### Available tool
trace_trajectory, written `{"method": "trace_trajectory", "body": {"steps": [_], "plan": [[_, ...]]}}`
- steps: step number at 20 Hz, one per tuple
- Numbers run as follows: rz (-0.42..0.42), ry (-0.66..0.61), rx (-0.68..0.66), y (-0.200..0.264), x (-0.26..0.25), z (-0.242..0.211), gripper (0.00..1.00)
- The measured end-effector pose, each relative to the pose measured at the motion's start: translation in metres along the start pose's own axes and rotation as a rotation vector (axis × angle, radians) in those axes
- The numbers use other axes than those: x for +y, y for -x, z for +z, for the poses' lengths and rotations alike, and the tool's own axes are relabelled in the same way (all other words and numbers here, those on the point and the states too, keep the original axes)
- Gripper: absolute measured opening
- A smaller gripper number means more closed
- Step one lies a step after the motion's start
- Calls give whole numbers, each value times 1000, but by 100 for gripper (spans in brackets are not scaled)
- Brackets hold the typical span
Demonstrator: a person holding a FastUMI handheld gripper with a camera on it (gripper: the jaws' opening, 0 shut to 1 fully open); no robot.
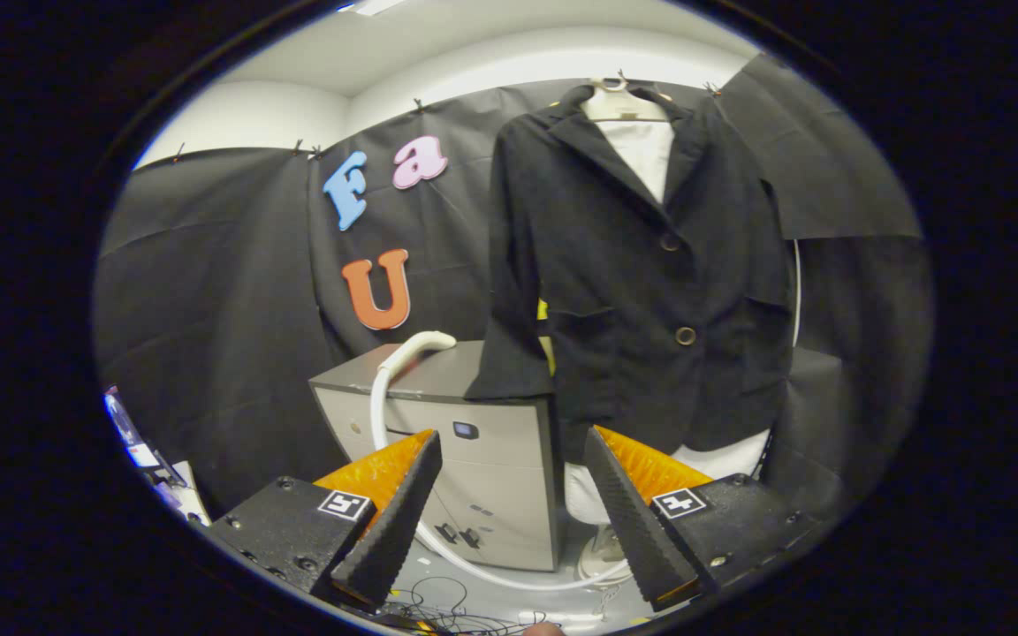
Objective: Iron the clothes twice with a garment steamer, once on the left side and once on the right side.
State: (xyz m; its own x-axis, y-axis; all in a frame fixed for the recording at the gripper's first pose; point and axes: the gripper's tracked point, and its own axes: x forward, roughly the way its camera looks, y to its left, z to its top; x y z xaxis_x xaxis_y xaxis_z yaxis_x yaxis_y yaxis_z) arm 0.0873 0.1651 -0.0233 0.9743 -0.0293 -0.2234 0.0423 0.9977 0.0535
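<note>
The tongs (509,503) are spread wide with nothing between the fingers, pointing toward a grey cabinet unit (482,477) and the black jacket (641,274) beyond them. The jacket hangs on a light-coloured hanger (619,102) over a white garment (646,155), in front of the booth's black cloth wall, with its hem just above and beyond the right finger. The garment steamer head (421,343) rests on top of the cabinet unit, beside the jacket's sleeve, and its white hose (474,565) loops down the cabinet front to the floor between the fingers.
</note>
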Motion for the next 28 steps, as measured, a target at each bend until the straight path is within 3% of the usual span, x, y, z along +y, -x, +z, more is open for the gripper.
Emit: {"method": "trace_trajectory", "body": {"steps": [3,12,19,24,28], "plan": [[-18,40,49,-36,27,6,100],[145,62,75,-167,131,44,100],[199,43,175,-285,188,45,100],[64,97,312,-362,191,20,100],[-21,176,411,-394,185,-3,100]]}}
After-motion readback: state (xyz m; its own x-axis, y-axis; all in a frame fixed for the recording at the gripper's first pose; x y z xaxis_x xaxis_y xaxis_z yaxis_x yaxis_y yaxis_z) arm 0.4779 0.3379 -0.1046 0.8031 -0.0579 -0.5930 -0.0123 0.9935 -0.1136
